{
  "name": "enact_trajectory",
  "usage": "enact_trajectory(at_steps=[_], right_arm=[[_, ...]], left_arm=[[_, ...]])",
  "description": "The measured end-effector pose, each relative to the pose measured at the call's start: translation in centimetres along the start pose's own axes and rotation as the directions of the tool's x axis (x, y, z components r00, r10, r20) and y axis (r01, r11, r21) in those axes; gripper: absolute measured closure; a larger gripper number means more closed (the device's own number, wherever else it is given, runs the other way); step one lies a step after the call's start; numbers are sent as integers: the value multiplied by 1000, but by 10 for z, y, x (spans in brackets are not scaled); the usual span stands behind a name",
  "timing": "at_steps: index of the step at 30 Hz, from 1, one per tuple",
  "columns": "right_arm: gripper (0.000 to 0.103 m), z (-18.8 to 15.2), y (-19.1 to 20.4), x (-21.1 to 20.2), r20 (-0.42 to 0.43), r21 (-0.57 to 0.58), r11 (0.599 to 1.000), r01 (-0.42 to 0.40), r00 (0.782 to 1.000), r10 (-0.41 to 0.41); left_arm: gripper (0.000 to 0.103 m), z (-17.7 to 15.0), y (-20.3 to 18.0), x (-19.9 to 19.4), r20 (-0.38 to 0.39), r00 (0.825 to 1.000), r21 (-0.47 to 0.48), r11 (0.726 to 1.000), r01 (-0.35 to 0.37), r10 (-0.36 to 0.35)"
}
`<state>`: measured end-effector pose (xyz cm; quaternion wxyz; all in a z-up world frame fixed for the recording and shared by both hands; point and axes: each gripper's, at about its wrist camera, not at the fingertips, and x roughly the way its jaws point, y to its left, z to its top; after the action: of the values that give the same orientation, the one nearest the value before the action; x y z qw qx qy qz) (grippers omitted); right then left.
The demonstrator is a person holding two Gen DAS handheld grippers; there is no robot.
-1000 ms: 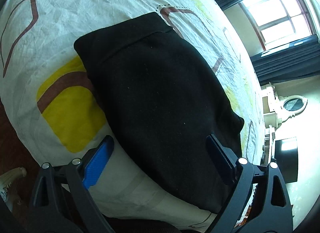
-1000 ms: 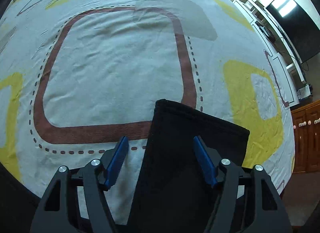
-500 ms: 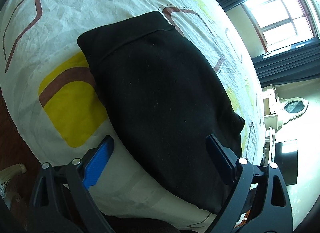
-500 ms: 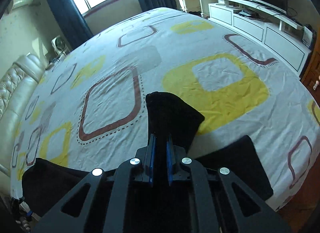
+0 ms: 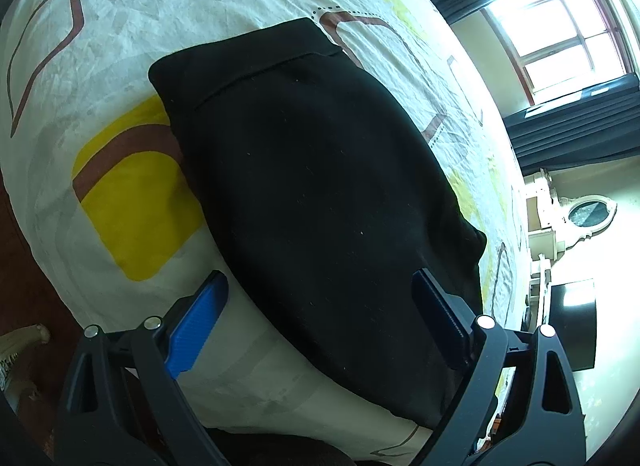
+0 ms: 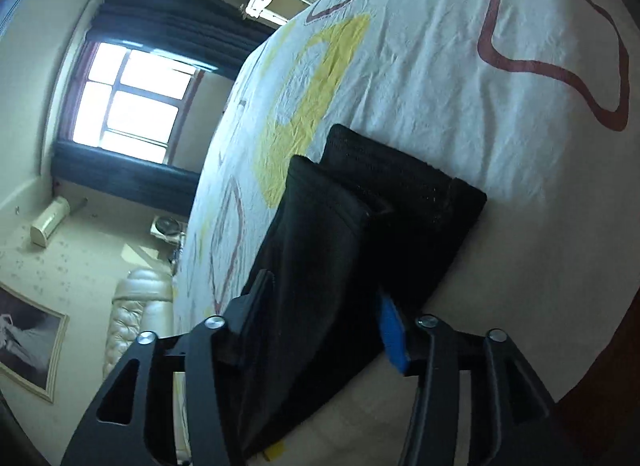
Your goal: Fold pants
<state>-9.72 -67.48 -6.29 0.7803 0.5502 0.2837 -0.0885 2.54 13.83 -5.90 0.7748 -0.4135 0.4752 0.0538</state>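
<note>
Lit by daylight from a blown-out window (image 5: 568, 29), soft shadows only, black pants (image 5: 320, 193) swallowing nearly all detail, heavy fisheye bending toward dark vignetted corners, right wrist view tilted, dimmer and a bit soft, left one pretty sharp.

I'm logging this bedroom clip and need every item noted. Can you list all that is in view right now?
pants: one, black, folded on the bed's near edge
bed sheet: one, white with yellow and brown shapes
window: one, bright, far wall
curtains: dark, beside the window
headboard: one, cream, padded
framed picture: one, on the wall
left gripper: fingers apart, over the pants
right gripper: fingers apart, pants edge between them
</note>
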Motion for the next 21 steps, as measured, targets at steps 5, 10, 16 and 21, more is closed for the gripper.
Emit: enact_trajectory(at_steps=[5,10,16,21], right_arm=[[77,8,12,17,-4,-63,995,73,997,-74],[98,15,26,5,37,-123,986,116,993,-112],[98,14,-10,-4,56,-70,985,159,986,-156],[98,15,-11,-10,88,-56,991,123,989,-118]], left_arm=[[10,0,-3,3,-12,1000,16,1000,-8,9],[10,-1,-7,1,-19,1000,31,999,23,-23],[8,-4,-23,-1,2,1000,111,993,29,-29],[7,-1,-19,1,-8,1000,79,997,27,-26]])
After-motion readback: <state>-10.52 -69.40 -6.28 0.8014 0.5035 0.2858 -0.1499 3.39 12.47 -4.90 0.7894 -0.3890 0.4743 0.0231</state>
